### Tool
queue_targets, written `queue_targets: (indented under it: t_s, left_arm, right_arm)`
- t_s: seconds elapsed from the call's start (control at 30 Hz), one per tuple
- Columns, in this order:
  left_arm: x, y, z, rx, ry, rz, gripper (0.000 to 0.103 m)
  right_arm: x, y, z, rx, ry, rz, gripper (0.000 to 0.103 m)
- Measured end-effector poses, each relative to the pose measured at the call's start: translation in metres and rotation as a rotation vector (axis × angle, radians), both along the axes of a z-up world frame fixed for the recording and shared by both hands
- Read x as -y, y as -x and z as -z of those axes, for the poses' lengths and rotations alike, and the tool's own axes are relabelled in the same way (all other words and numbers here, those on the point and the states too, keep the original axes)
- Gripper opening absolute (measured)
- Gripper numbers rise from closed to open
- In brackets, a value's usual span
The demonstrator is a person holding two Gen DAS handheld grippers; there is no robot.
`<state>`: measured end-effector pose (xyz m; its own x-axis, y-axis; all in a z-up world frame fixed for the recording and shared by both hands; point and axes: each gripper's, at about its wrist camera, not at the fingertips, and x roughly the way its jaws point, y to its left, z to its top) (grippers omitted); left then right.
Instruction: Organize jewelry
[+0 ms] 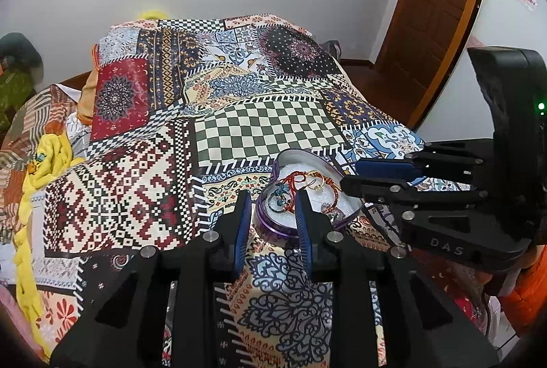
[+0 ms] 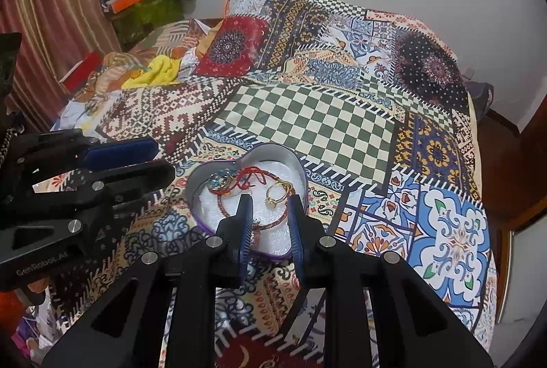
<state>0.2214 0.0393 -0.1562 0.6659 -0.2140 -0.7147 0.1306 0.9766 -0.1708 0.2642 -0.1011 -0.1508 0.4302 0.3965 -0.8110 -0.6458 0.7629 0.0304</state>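
Observation:
A purple heart-shaped tin lined with white padding lies on the patchwork bedspread. It holds a red cord bracelet, a gold ring, a blue-stone piece and other small pieces. My left gripper is open just above the tin's near left side, empty. My right gripper is open over the tin's near right part, empty. Each gripper shows in the other's view, the right one and the left one.
The patchwork bedspread covers the bed. Yellow cloth and crumpled bedding lie at the left. A wooden door stands at the right; a cluttered stand and curtain are at the far left.

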Motion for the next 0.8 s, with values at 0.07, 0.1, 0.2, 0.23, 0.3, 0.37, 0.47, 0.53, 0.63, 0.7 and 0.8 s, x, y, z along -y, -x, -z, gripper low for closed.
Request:
queue_targets:
  t_s: [0.07, 0.1, 0.2, 0.23, 0.3, 0.37, 0.47, 0.53, 0.63, 0.7, 0.8]
  left_arm:
    - [-0.001, 0.005, -0.004, 0.005, -0.001, -0.003, 0.025]
    - [-0.001, 0.007, -0.006, 0.008, -0.002, -0.005, 0.025]
    - [-0.002, 0.016, -0.011, 0.012, -0.004, -0.011, 0.026]
    - [-0.002, 0.018, -0.012, 0.012, -0.005, -0.013, 0.027]
    - [-0.002, 0.025, -0.014, 0.012, -0.005, -0.015, 0.029]
    - [-0.003, 0.032, -0.014, 0.008, -0.002, -0.021, 0.031]
    - [-0.003, 0.041, -0.009, -0.008, 0.003, -0.025, 0.032]
    - [-0.003, 0.045, -0.004, -0.024, 0.0, -0.028, 0.032]
    - [-0.001, 0.051, 0.006, -0.058, 0.0, -0.02, 0.032]
    - [0.002, 0.052, 0.013, -0.079, -0.01, -0.01, 0.032]
    - [0.008, 0.052, 0.026, -0.113, -0.016, 0.012, 0.032]
  right_arm:
    - [0.001, 0.005, -0.005, 0.008, -0.006, 0.004, 0.019]
    - [0.002, 0.007, -0.008, 0.01, -0.01, 0.005, 0.019]
    - [0.004, 0.015, -0.016, 0.02, -0.021, 0.009, 0.019]
    - [0.004, 0.018, -0.017, 0.021, -0.025, 0.01, 0.019]
    - [0.006, 0.024, -0.02, 0.019, -0.033, 0.012, 0.019]
    - [0.008, 0.03, -0.022, 0.012, -0.042, 0.013, 0.019]
    - [0.01, 0.04, -0.021, 0.007, -0.042, 0.017, 0.02]
    - [0.01, 0.046, -0.019, 0.007, -0.028, 0.017, 0.021]
    - [0.009, 0.053, -0.012, -0.003, -0.013, 0.015, 0.021]
    - [0.01, 0.055, -0.005, -0.022, -0.01, 0.017, 0.021]
    - [0.012, 0.057, 0.002, -0.039, -0.004, 0.026, 0.021]
